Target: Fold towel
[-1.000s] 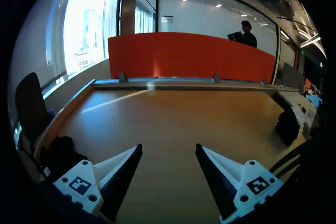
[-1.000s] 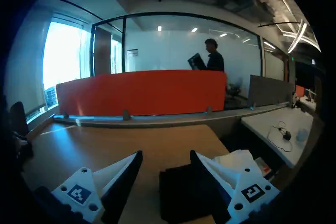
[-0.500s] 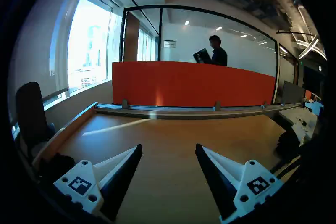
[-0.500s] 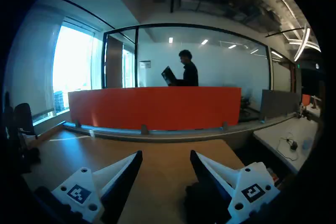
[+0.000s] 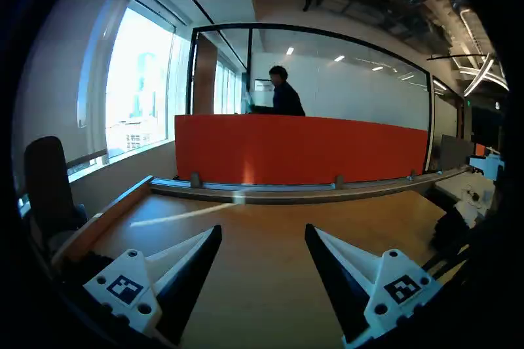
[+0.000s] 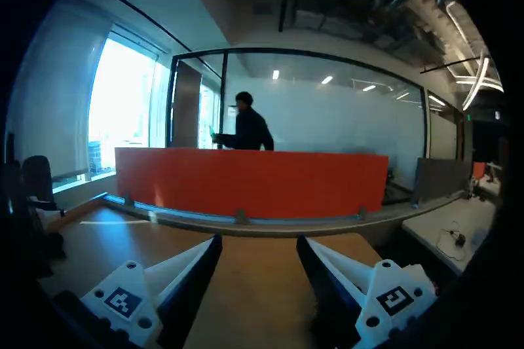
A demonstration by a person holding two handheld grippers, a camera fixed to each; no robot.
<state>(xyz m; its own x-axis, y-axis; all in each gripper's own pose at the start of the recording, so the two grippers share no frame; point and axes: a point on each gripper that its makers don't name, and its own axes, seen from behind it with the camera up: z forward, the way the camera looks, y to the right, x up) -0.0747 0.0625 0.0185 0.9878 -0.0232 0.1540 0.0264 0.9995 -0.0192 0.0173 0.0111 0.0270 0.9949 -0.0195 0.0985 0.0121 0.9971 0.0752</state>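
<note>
Daylight from the window [image 5: 134, 107] is blown out to white and lays a pale streak on the table [image 5: 275, 251]. The person [image 5: 281, 93] is a dark silhouette; straight lines bow near the edges.

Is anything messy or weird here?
Nothing looks spilled or broken. The wooden desk is flat, the orange divider stands straight, and the left hand-held gripper and right hand-held gripper are both open, holding nothing.
</note>
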